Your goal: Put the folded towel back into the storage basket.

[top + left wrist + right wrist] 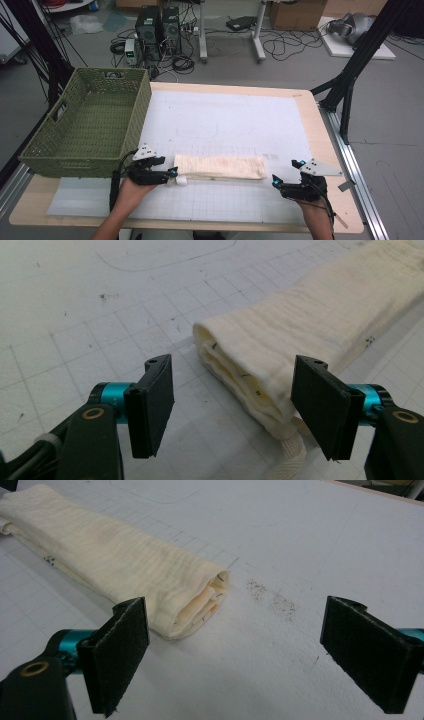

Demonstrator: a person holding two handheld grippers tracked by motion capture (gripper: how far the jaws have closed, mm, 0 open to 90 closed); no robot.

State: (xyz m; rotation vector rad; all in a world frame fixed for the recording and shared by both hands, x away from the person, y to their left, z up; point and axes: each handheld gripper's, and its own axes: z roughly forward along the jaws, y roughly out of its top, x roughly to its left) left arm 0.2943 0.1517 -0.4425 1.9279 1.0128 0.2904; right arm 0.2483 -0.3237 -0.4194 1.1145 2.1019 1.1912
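Nothing here can be read; the white gridded mat on the table carries only ruled lines and faint drawn outlines, no letters or figures; the folded cream cloth shows a few small dark marks at its folded edges, too tiny to make out as writing; the boxes and equipment on the floor beyond are too blurred to give any label or brand.

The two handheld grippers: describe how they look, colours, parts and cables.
Left gripper and right gripper match: black bodies, flat rectangular black jaw pads on teal metal cylinders with brass-coloured rivets in the black links. Each carries a grey three-cornered plate on top, and small blue lights glow near the front. A black cable trails back from each along the person's forearm. No sleeves are visible.
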